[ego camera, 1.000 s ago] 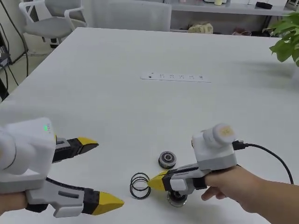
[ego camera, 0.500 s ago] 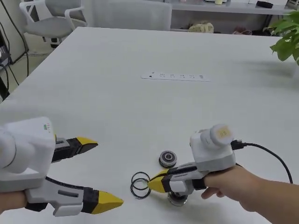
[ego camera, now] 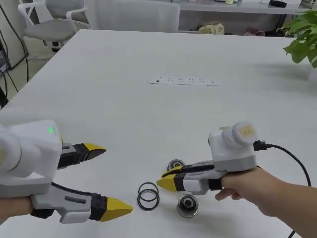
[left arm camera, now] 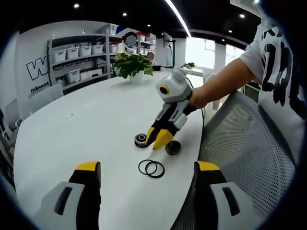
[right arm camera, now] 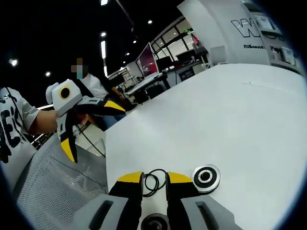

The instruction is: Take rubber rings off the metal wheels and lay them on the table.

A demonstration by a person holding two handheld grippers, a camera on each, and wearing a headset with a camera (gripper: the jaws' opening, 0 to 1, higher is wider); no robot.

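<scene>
Two rubber rings (ego camera: 148,195) are laid by the table's (ego camera: 148,114) near edge, between the wide-open left gripper (ego camera: 115,179) and the narrowly parted, empty right gripper (ego camera: 162,182). The nearer wheel (ego camera: 187,204) could be knocked off that edge if clipped.

Power strip (ego camera: 184,81) flat, centre. Chair (ego camera: 49,22) far left. Plant (ego camera: 301,38) far right. Shelf (ego camera: 233,9) far behind, small items on it.
</scene>
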